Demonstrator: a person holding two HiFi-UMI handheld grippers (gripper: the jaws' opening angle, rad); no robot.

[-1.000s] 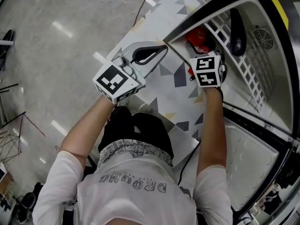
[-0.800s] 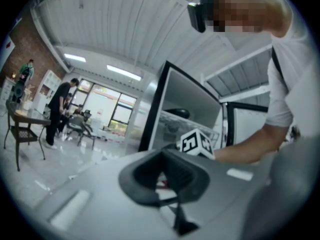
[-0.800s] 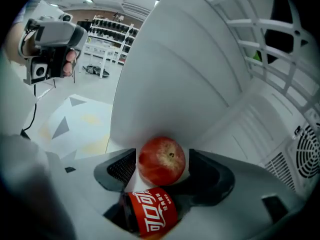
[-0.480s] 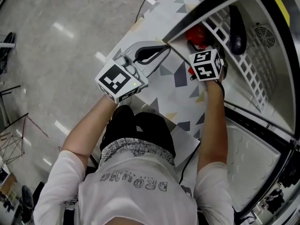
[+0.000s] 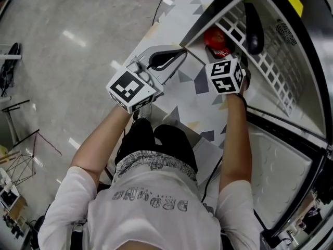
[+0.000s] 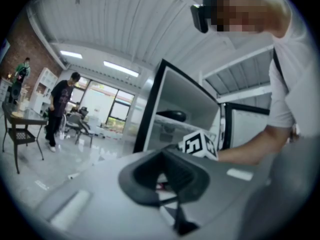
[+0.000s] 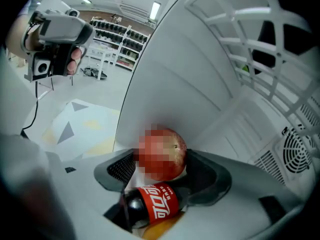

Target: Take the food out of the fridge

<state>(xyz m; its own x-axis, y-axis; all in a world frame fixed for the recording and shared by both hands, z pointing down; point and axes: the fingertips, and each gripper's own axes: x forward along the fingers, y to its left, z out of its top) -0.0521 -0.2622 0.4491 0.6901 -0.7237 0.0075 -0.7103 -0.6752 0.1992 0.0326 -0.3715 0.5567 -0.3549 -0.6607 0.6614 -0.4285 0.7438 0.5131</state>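
A red apple [image 7: 162,154] lies on the fridge floor, seen in the head view as a red ball [image 5: 216,37]. A small cola bottle [image 7: 155,204] with a red label lies just in front of it, over something orange [image 7: 160,230]. My right gripper [image 7: 165,176] reaches into the fridge, open, with the apple between its jaws and the bottle low between them. Its marker cube [image 5: 225,76] hides the jaws from above. My left gripper [image 5: 179,52] hangs level outside the fridge, tips together and empty. A dark long vegetable [image 5: 253,22] rests on the wire shelf.
The white wire shelf [image 5: 263,61] runs above the apple, with a fan vent [image 7: 295,154] in the back wall. The fridge door [image 5: 281,165] stands open at my right. A patterned mat [image 5: 193,85] covers the floor. People and chairs [image 6: 57,109] are far off.
The right gripper's marker cube has shifted a little toward the fridge's inside and tilted slightly. The left gripper has kept its place.
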